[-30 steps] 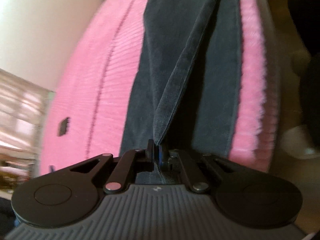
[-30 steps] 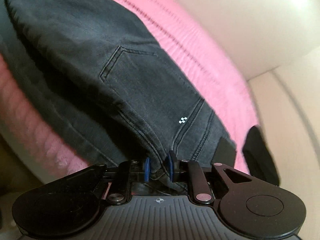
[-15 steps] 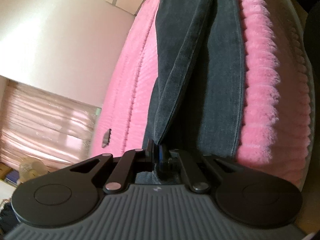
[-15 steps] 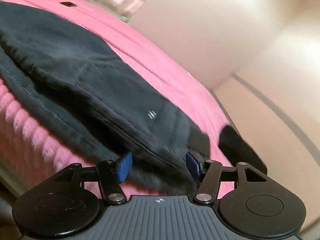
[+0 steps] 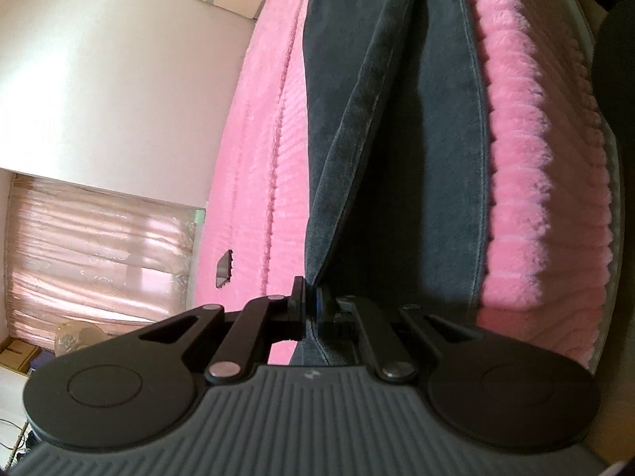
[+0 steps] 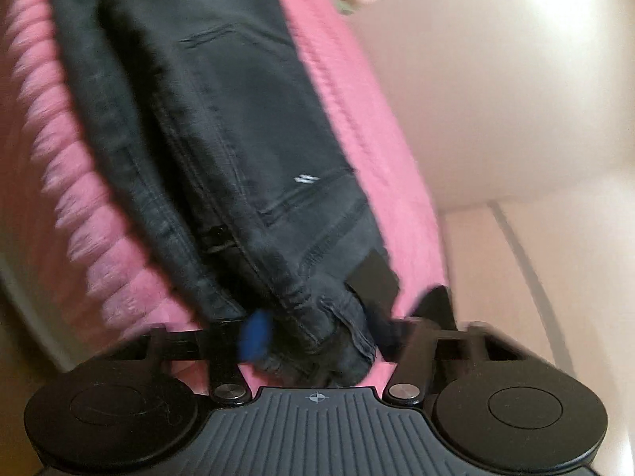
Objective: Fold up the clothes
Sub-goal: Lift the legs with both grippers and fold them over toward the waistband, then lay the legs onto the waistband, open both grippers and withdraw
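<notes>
Dark grey jeans (image 5: 397,119) lie folded lengthwise on a pink ribbed bed cover (image 5: 535,158). My left gripper (image 5: 311,307) is shut on the edge of the upper leg layer, which rises from the pads as a raised fold. In the right wrist view the jeans (image 6: 246,119) show a back pocket and a small white mark. My right gripper (image 6: 313,333) is closing, with the bunched waistband filling the gap between its blue pads (image 6: 256,337). This view is motion-blurred.
The bed cover (image 6: 357,139) runs along a pale wall. A black object (image 6: 436,301) lies beside the waistband. A small dark item (image 5: 224,269) rests on the bed. A pink curtain (image 5: 99,246), a bottle (image 5: 75,335) and a box (image 5: 16,353) lie beyond.
My right gripper opened wide half a second ago and has closed in on the waistband again, rolling as it moved. My left gripper stayed shut on the leg edge while shifting sideways.
</notes>
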Action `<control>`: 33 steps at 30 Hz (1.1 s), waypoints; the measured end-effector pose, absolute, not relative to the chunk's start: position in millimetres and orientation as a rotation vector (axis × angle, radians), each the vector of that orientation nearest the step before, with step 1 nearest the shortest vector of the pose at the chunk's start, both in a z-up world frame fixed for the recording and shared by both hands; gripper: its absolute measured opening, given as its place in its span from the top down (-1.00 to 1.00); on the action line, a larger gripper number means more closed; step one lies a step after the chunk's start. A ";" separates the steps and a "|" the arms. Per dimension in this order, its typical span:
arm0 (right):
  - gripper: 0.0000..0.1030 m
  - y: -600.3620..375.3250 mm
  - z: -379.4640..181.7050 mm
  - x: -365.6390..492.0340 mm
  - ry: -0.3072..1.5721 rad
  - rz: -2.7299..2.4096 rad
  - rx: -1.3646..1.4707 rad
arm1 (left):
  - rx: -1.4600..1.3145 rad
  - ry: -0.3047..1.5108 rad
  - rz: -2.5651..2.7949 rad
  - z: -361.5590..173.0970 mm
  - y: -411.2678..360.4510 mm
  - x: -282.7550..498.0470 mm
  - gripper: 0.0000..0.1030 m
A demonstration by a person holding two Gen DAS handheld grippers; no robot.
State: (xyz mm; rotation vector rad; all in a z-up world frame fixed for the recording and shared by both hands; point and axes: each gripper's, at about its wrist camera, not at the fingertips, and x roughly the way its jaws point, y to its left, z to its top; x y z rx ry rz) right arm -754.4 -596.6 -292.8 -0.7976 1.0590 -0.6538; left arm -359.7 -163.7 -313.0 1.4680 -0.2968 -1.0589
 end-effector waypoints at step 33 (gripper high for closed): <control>-0.50 -467.2 -221.5 -695.0 0.663 -0.641 -0.277 | 1.395 0.006 -0.799 -316.2 -35.3 -385.0 0.63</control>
